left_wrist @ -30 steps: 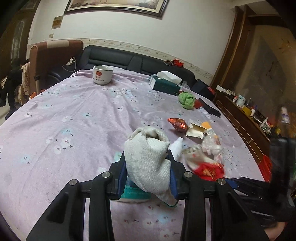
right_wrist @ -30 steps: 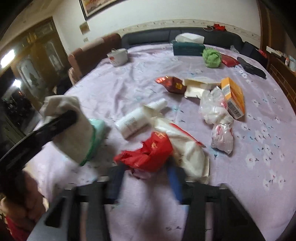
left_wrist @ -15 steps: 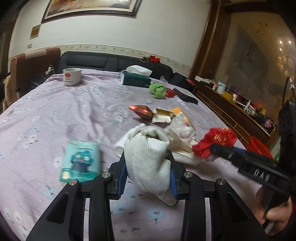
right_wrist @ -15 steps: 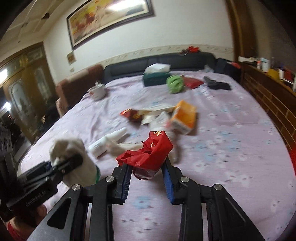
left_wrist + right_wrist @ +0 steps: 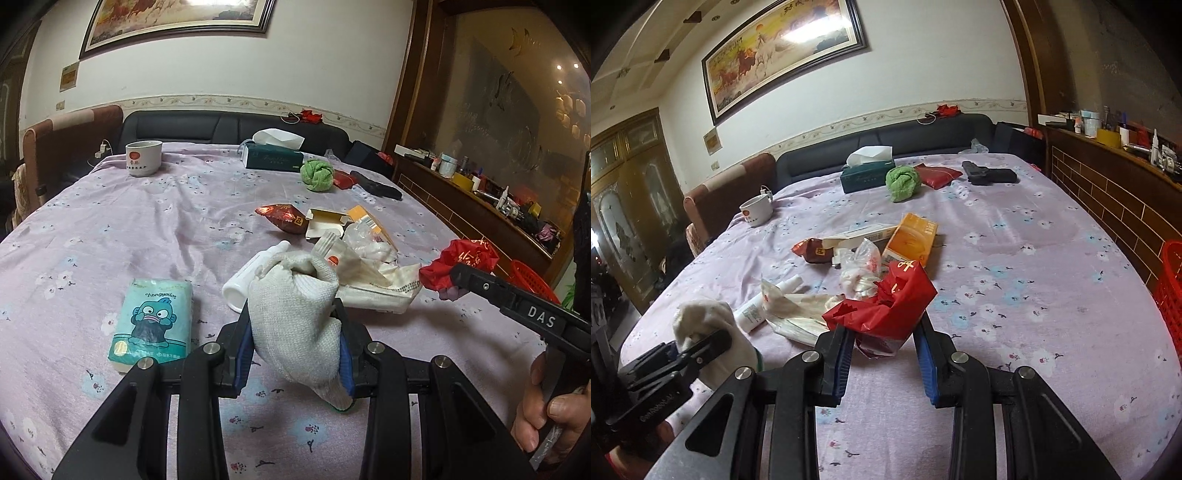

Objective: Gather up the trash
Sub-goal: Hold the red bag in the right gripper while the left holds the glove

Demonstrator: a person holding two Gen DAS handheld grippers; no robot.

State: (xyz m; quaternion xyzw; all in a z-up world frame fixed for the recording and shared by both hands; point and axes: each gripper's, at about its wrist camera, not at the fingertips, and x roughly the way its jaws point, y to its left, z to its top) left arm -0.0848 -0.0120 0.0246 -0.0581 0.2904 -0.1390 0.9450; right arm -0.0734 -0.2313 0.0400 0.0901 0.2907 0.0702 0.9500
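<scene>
My left gripper (image 5: 295, 339) is shut on a white knitted glove (image 5: 295, 314), held above the lilac tablecloth (image 5: 147, 229). My right gripper (image 5: 884, 339) is shut on a crumpled red wrapper (image 5: 890, 306), lifted off the table; the same wrapper (image 5: 458, 262) shows at the right in the left wrist view. On the cloth lies a heap of trash: a white bottle (image 5: 251, 273), a white paper bag (image 5: 373, 284), a clear plastic bag (image 5: 860, 266), an orange box (image 5: 912, 240), a red-brown snack packet (image 5: 284, 218) and an open white carton (image 5: 325, 221).
A tissue packet with a cartoon fish (image 5: 153, 321) lies near left. Farther back stand a mug (image 5: 144, 157), a green tissue box (image 5: 273, 157), a green cloth ball (image 5: 317, 175), a red pouch (image 5: 938, 173) and a black item (image 5: 990, 173). A red basket (image 5: 1172, 288) sits right.
Both grippers rose and swung right with their loads. The red wrapper came off the table in the right gripper. The tissue packet, once under the glove, now lies uncovered.
</scene>
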